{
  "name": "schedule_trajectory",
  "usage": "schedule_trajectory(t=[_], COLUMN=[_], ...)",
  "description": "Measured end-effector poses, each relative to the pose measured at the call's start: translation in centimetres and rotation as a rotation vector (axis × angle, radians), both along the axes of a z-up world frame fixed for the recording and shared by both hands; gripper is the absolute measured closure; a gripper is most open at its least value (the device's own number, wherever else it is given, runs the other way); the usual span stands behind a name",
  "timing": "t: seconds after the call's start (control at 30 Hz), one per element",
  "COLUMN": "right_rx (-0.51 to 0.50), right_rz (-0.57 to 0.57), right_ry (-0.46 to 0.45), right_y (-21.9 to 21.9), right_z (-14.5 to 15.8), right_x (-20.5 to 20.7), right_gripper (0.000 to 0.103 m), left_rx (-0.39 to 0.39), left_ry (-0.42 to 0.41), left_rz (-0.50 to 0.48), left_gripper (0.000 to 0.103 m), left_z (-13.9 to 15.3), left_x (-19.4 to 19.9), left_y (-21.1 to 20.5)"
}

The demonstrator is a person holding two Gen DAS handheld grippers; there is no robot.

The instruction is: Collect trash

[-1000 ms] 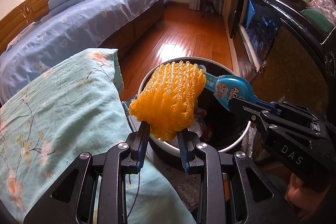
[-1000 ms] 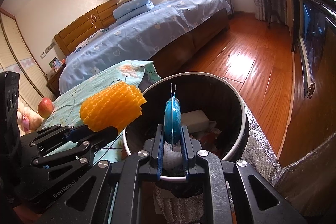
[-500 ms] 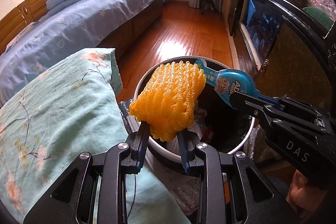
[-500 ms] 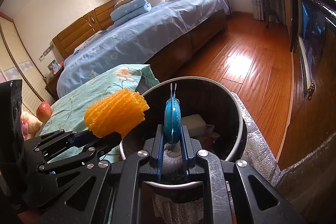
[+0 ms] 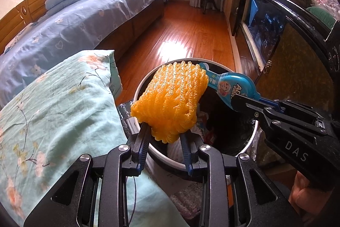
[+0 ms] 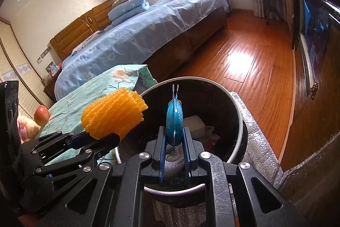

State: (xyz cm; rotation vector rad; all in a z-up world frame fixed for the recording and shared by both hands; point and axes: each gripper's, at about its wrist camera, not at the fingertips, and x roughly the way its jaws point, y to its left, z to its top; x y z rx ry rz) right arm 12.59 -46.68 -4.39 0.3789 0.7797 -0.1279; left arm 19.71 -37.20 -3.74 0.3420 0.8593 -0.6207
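Note:
My left gripper [image 5: 164, 133] is shut on an orange foam fruit net [image 5: 170, 99] and holds it over the near left rim of a round black trash bin [image 5: 250, 142]. My right gripper [image 6: 174, 139] is shut on a flat blue snack packet [image 6: 174, 118], held edge-on above the bin [image 6: 239, 120]. The packet [image 5: 231, 86] and right gripper [image 5: 240, 101] show at the right of the left wrist view. The net [image 6: 114, 112] and left gripper [image 6: 93, 137] show at the left of the right wrist view. White trash [image 6: 194, 123] lies inside the bin.
A teal floral cloth [image 5: 53, 110] covers a surface left of the bin, with a red apple [image 6: 41, 115] on it. A blue bed [image 6: 138, 35] lies behind. A dark cabinet [image 5: 297, 46] stands to the right. Silver foil wrap [image 6: 257, 152] surrounds the bin. Wooden floor [image 6: 250, 61] stretches beyond.
Both grippers have moved slightly closer over the bin with their items; the bin sits a little lower and nearer in both views. Both grips are unchanged.

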Motion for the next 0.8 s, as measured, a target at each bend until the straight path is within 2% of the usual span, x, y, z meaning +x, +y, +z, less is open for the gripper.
schedule_trajectory(t=[0.07,0.1,0.13,0.2,0.27,0.4,0.57,0.67,0.8], right_rx=[0.002,0.006,0.013,0.026,0.035,0.036,0.050,0.063,0.058], right_rz=[-0.008,-0.011,-0.015,-0.032,-0.036,-0.032,-0.028,-0.022,0.005], right_ry=[0.004,0.005,0.006,0.011,0.004,-0.012,-0.041,-0.058,-0.068], right_y=[-0.2,-0.3,-0.4,-0.7,-0.7,-0.1,1.0,2.1,4.3], right_z=[-0.1,-0.1,-0.1,-0.1,0.0,0.5,1.4,1.8,2.0], right_x=[0.1,0.1,0.1,0.1,-0.2,-0.9,-2.0,-3.0,-4.2], right_gripper=[0.088,0.086,0.084,0.078,0.062,0.053,0.030,0.022,0.017], left_rx=[0.004,0.007,0.004,-0.004,-0.007,-0.027,-0.075,-0.120,-0.174], left_ry=[-0.008,-0.012,-0.018,-0.028,-0.039,-0.043,-0.039,-0.034,-0.021], left_rz=[0.000,0.002,0.003,0.004,0.011,0.039,0.084,0.124,0.195], left_gripper=[0.067,0.059,0.058,0.057,0.056,0.054,0.050,0.046,0.045], left_z=[0.1,0.1,0.2,0.5,0.8,1.2,1.9,2.2,2.2], left_x=[0.0,0.1,0.0,-0.1,-0.4,-0.9,-2.2,-3.4,-5.1], left_y=[0.0,0.0,0.1,0.4,1.0,2.8,5.9,8.5,12.4])
